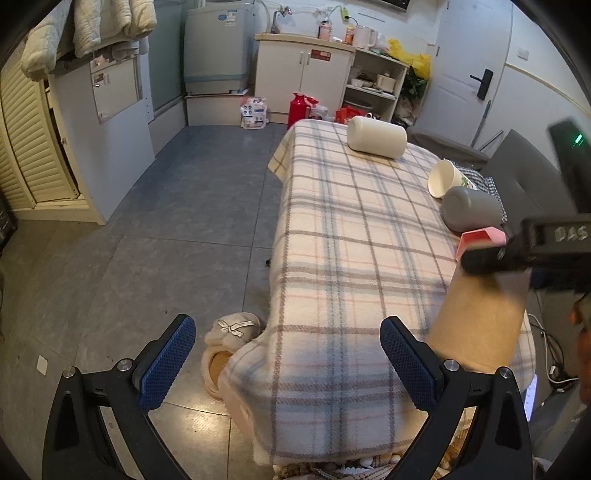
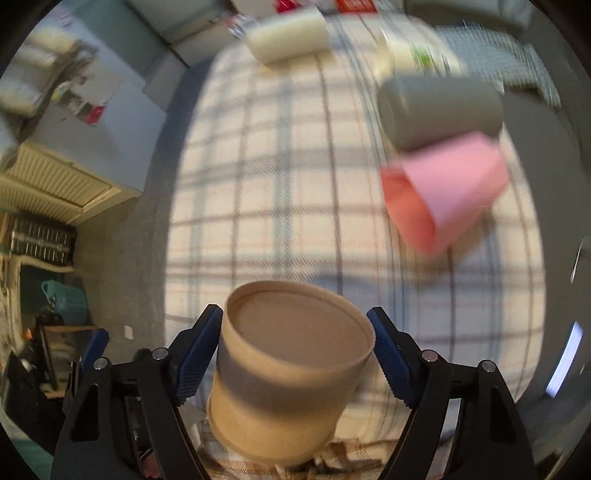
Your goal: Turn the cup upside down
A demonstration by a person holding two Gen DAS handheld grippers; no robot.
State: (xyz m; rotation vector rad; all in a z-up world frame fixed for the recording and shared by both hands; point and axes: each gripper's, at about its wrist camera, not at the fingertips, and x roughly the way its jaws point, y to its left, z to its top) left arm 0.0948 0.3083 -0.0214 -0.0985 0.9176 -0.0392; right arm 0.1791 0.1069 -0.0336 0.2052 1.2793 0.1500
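Brown paper cup (image 2: 291, 369) between right jaws

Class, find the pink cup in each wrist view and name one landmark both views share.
Left wrist view: pink cup at right edge, partly behind the right tool.
Right wrist view: pink cup upper right, on its side.
Shared landmark: grey cup beside it.

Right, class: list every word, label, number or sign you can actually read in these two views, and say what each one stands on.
"DAS", handwritten in pale letters on the black body of the right gripper, seen in the left wrist view.
Red label on the white cabinet: too small to read.
Blue sticker on the washing machine: too small to read.
Printed pack on the floor: unreadable.
Right wrist view: blurred, no readable text; the brown cup shows none.
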